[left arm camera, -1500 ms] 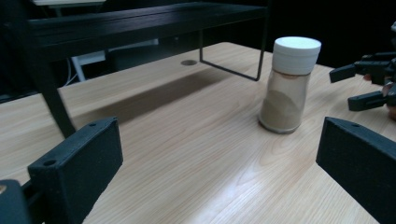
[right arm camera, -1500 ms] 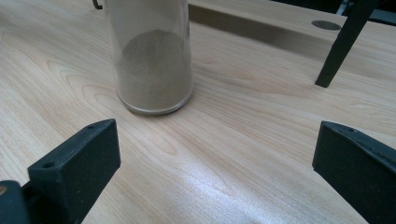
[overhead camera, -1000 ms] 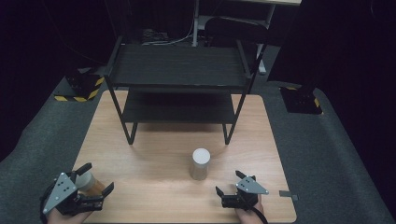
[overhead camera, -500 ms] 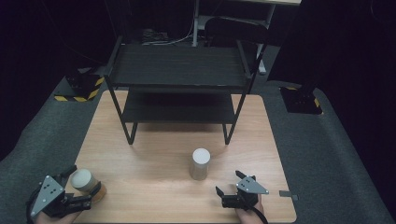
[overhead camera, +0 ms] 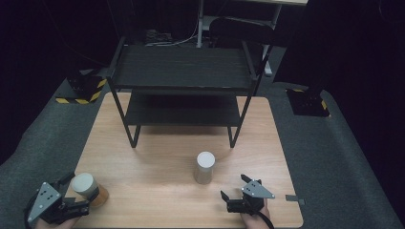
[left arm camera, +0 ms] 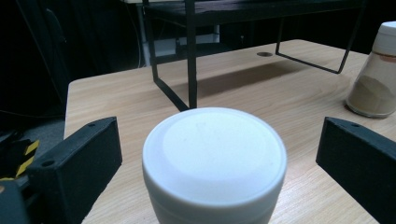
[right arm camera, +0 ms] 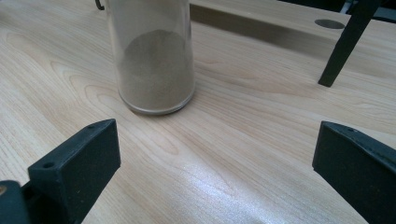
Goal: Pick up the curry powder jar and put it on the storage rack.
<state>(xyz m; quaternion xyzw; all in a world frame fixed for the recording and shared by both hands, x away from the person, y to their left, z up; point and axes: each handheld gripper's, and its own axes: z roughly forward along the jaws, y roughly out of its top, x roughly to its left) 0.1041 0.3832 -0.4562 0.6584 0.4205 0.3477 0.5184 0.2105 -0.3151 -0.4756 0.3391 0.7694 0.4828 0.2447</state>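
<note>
A jar with a white lid and orange-brown contents (overhead camera: 88, 190) stands upright near the table's front left corner. My left gripper (overhead camera: 74, 194) is open just behind it. In the left gripper view the lid (left arm camera: 215, 156) sits between the wide-apart jaws without touching them; the left gripper (left arm camera: 215, 172) holds nothing. A second white-lidded jar of brown powder (overhead camera: 205, 167) stands mid-table, also seen as the jar (left arm camera: 376, 74) at right. My right gripper (overhead camera: 234, 187) is open just short of it, and its jar (right arm camera: 156, 70) stands ahead and left of the right gripper (right arm camera: 215, 163).
A black two-level wire shelf rack (overhead camera: 184, 71) stands on the far half of the wooden table (overhead camera: 157, 157); its legs (right arm camera: 343, 46) come down near the middle. A small grey tag (overhead camera: 293, 199) lies at the front right edge.
My left gripper has drawn back toward the front left corner, and the orange-brown jar now stands uncovered in front of it. The right gripper and the middle jar have not moved.
</note>
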